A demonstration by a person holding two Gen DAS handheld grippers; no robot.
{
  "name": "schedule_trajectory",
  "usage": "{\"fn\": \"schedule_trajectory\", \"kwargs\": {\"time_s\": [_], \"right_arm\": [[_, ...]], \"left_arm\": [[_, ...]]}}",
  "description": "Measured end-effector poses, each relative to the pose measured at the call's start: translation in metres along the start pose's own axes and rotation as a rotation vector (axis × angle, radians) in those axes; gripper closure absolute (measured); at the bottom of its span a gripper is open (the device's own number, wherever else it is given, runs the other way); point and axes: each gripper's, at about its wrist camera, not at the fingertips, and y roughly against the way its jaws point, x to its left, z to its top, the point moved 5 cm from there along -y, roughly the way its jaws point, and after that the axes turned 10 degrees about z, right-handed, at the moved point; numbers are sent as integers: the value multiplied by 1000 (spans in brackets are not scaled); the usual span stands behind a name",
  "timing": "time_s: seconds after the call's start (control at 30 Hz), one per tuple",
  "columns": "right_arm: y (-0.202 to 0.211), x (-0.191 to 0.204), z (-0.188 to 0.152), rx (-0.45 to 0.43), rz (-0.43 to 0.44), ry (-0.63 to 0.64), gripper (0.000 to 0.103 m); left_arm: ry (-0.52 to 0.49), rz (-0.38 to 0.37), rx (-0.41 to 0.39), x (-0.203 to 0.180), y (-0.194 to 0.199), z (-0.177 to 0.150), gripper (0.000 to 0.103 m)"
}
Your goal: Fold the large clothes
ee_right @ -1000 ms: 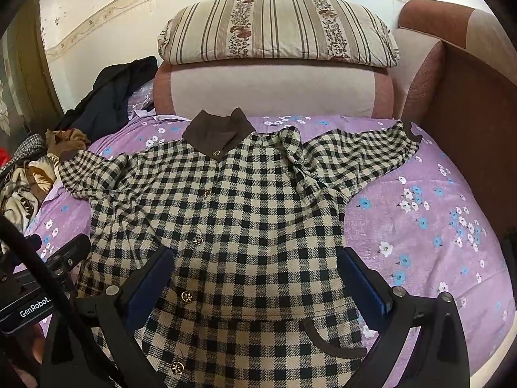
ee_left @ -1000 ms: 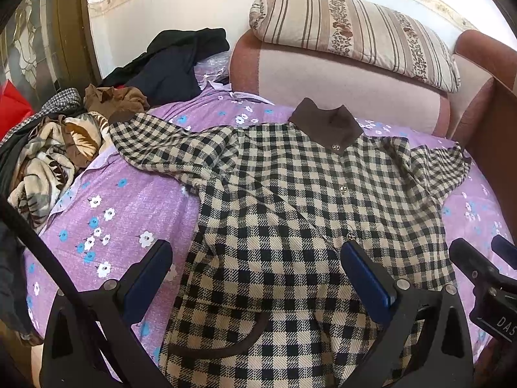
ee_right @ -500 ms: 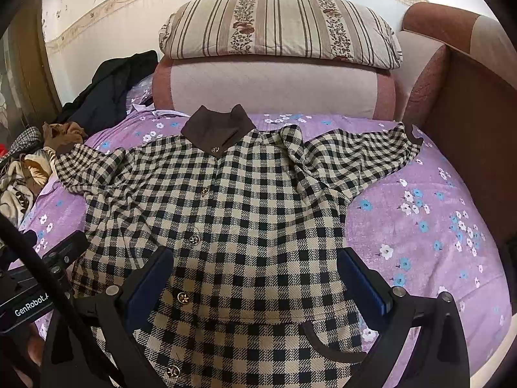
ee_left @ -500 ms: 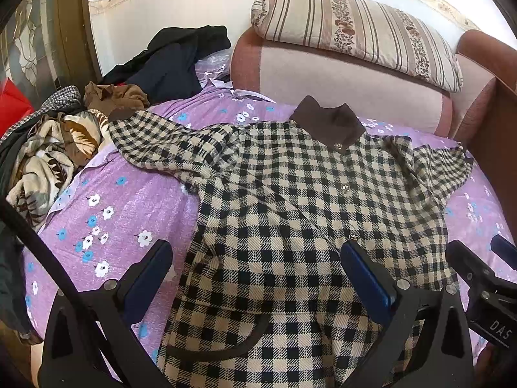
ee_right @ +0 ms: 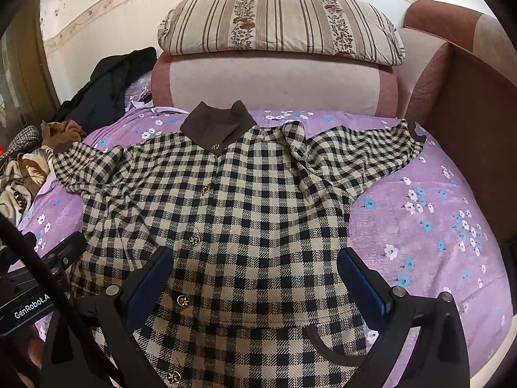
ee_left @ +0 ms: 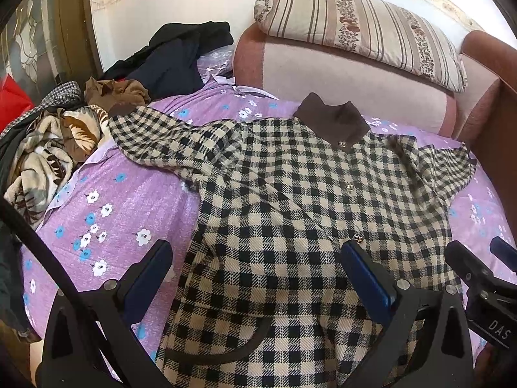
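Note:
A black-and-cream checked coat (ee_left: 290, 213) with a brown collar (ee_left: 332, 119) and gold buttons lies face up and spread flat on the purple floral bed sheet (ee_left: 129, 200); it also shows in the right wrist view (ee_right: 232, 213). Both sleeves are stretched out sideways. My left gripper (ee_left: 258, 274) is open and empty, hovering over the coat's lower left part. My right gripper (ee_right: 255, 278) is open and empty, hovering over the coat's lower right part. Each gripper shows at the edge of the other's view.
A striped pillow (ee_right: 281, 22) lies on a pink rolled blanket (ee_right: 274, 84) behind the collar. A pile of clothes (ee_left: 48, 148) and a dark garment (ee_left: 174, 58) sit at the left. A brown bed frame (ee_right: 478, 113) rises at the right.
Both grippers have crept slightly forward over the coat. The coat has not moved and both grippers have stayed open.

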Motion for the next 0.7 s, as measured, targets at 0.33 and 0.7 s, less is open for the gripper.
{"fn": "schedule_trajectory", "kwargs": {"time_s": [0.33,0.7], "right_arm": [[-20,6,7,28,18,24,0],[-61,19,10,75,50,47,0]], "left_arm": [[17,3,23,11,-18,11,0],[94,91,71,64,-65,35,0]]}}
